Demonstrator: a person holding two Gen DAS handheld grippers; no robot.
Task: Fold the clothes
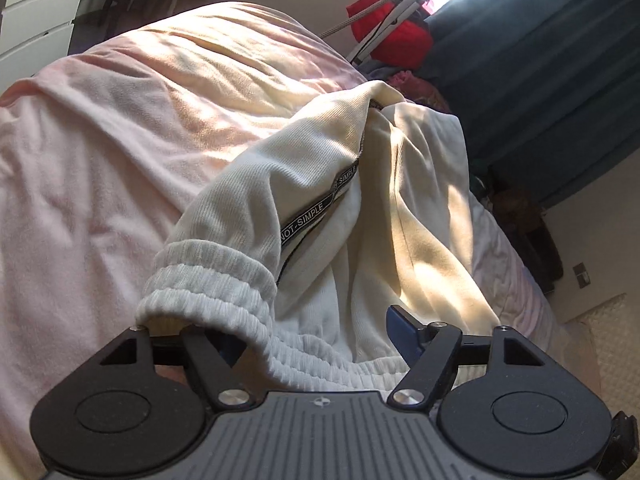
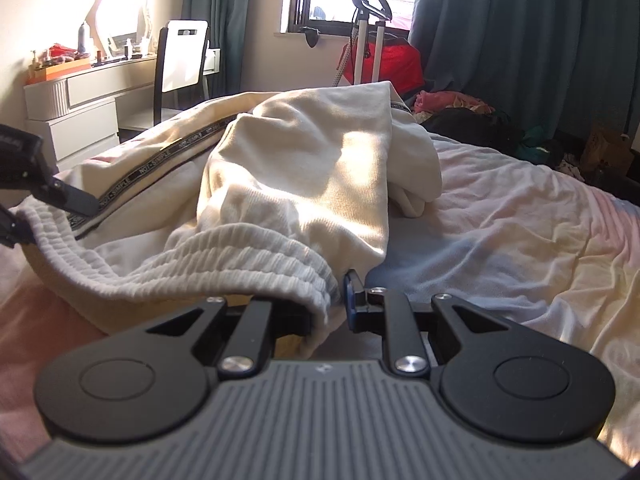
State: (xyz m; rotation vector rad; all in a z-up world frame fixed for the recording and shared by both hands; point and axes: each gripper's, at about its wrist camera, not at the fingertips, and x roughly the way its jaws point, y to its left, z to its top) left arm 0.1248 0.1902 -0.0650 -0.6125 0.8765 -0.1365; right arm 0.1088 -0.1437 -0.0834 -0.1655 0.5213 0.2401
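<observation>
Cream trousers (image 1: 328, 184) with a ribbed elastic waistband (image 1: 208, 292) and a black "NOT-SIMPLE" side stripe (image 1: 316, 204) lie bunched on a bed with a pale pink sheet (image 1: 100, 152). My left gripper (image 1: 316, 336) has wide jaws; the waistband lies between them, covering the left finger. In the right wrist view the trousers (image 2: 304, 168) lie ahead and the waistband (image 2: 248, 256) hangs over my right gripper (image 2: 332, 304), whose jaws stand close around its end. The left gripper's finger (image 2: 76, 200) rests on the waistband at far left.
A red bag (image 2: 384, 60) and a white stand (image 2: 362, 32) are under the window past the bed. Dark curtains (image 2: 520, 40) hang at right. A white dresser (image 2: 80, 112) and chair (image 2: 180, 64) stand at left. Clothes (image 2: 460, 104) are piled beside the bed.
</observation>
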